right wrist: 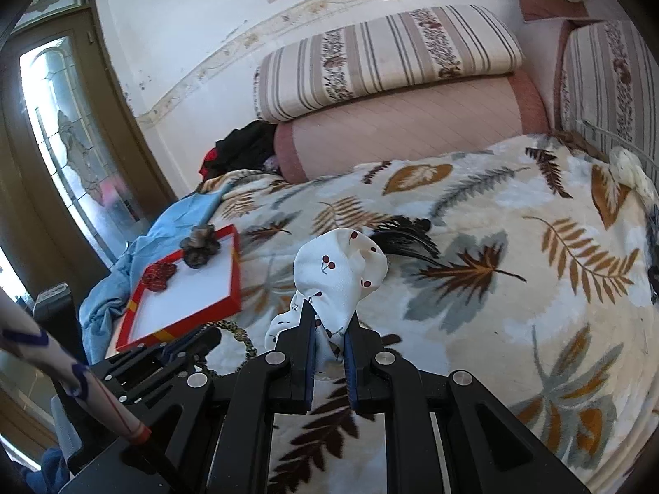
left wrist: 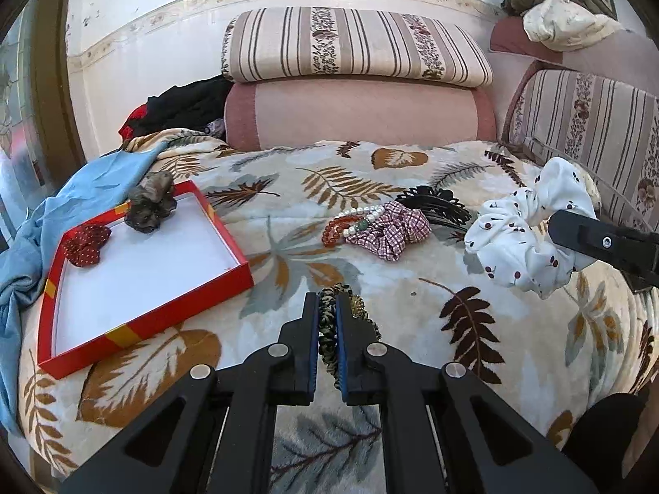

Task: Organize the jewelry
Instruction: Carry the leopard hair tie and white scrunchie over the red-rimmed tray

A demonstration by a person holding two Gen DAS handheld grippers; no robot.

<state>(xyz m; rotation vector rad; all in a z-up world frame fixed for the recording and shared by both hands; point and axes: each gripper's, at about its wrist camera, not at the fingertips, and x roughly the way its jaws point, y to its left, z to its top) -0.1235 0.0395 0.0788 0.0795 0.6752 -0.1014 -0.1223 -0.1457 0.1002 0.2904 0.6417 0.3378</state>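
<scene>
1. Grippers first: the left gripper (left wrist: 327, 308) has its two black jaws with blue pads pressed together on a leopard-print fabric scrunchie (left wrist: 329, 329), which sits between the pads and bulges out on the right side of them.
2. The right gripper (right wrist: 329, 321) pinches a white fabric scrunchie with small red cherries (right wrist: 342, 271); most of the cloth stands up above and beyond the fingertips.
3. In the left wrist view the same white scrunchie (left wrist: 531, 226) hangs at the right, above the leaf-patterned plush blanket (left wrist: 288, 206), with the black tip of the right gripper touching it.
4. A shallow red cardboard tray with white inside (left wrist: 243, 276) lies to the left of both grippers, well apart from the held pieces.
5. Inside the tray, at its far corner, lie a dark red dotted scrunchie (left wrist: 84, 243) and a grey-brown shiny scrunchie (left wrist: 150, 203), the second one partly over the rim.
6. Between the grippers, farther on the blanket, lie a red-and-white checked scrunchie (left wrist: 391, 232), a white pearl bracelet (left wrist: 362, 216), an orange bead bracelet (left wrist: 335, 230) and a black plastic claw clip (left wrist: 436, 203), all close together.
</scene>
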